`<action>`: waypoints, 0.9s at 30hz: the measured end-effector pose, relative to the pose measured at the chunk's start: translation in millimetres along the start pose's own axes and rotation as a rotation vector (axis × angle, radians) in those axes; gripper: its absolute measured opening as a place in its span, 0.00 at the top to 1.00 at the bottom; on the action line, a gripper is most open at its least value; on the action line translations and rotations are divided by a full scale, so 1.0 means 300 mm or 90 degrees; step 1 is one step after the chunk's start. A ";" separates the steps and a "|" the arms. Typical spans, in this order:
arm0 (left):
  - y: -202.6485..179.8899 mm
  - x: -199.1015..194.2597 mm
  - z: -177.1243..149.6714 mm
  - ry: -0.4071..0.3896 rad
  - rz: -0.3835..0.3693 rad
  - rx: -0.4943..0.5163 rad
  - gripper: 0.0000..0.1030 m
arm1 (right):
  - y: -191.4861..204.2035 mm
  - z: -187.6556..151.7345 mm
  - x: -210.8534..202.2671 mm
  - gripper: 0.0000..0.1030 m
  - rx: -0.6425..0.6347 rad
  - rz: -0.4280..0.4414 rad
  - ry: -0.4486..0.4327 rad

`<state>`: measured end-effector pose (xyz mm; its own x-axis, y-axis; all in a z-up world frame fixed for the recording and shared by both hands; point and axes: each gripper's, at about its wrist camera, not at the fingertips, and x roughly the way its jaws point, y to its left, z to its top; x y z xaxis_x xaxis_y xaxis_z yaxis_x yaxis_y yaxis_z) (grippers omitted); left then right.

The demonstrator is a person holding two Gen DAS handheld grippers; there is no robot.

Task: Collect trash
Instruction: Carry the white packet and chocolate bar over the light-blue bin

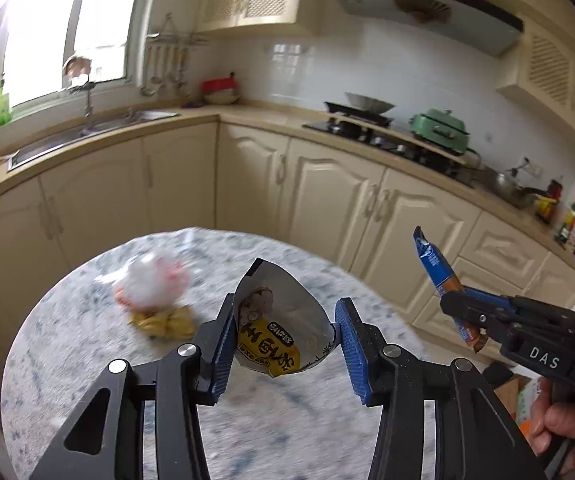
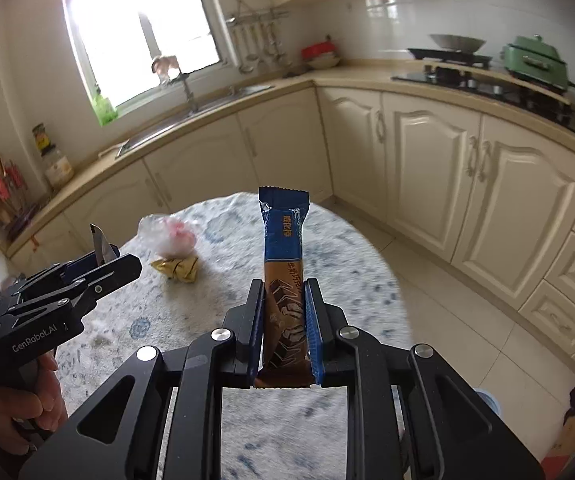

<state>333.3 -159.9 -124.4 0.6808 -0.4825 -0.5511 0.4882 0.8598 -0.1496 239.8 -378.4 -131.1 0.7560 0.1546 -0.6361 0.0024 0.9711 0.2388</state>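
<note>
Two pieces of trash are in the jaws and two remain on the round marbled surface [image 1: 87, 360], which serves as the landmark throughout. Nearest, above the near edge of that surface, the left gripper [image 1: 283, 344] is clenched on an opened silver and yellow snack pouch [image 1: 283, 320], the pads pressing its two sides so that the torn mouth bows open and faces up. Beside it, toward the right edge of the surface, the right gripper [image 2: 285, 328] is clamped tight on a blue and brown bar wrapper [image 2: 285, 256], which stands upright with most of its length above the pads. Both grippers are raised clear of the surface. Farther in, near its left far side, a crumpled yellow wrapper [image 2: 177, 269] lies touching a crumpled clear bag with red print [image 2: 169, 234] just behind it. Beyond the surface run the cream cabinets [image 2: 427, 152] and the sink [image 2: 191, 114] under the window. No bin is visible in either view. The step in hand appears to be carrying both items to disposal. Keep steady pressure on both grips; the pouch is thin and springy and may slip. Hold the pouch mouth upward in case crumbs remain. Return afterward for the two remaining pieces.
</note>
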 end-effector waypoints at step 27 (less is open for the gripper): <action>-0.857 0.320 -0.039 0.125 -0.271 0.169 0.58 | -0.858 -0.334 -0.443 0.82 0.274 -0.251 -0.033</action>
<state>266.9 -425.3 -148.5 0.2905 -0.7170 -0.6337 0.8373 0.5110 -0.1943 73.2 -630.7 -181.5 0.6748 -0.2228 -0.7036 0.5472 0.7908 0.2744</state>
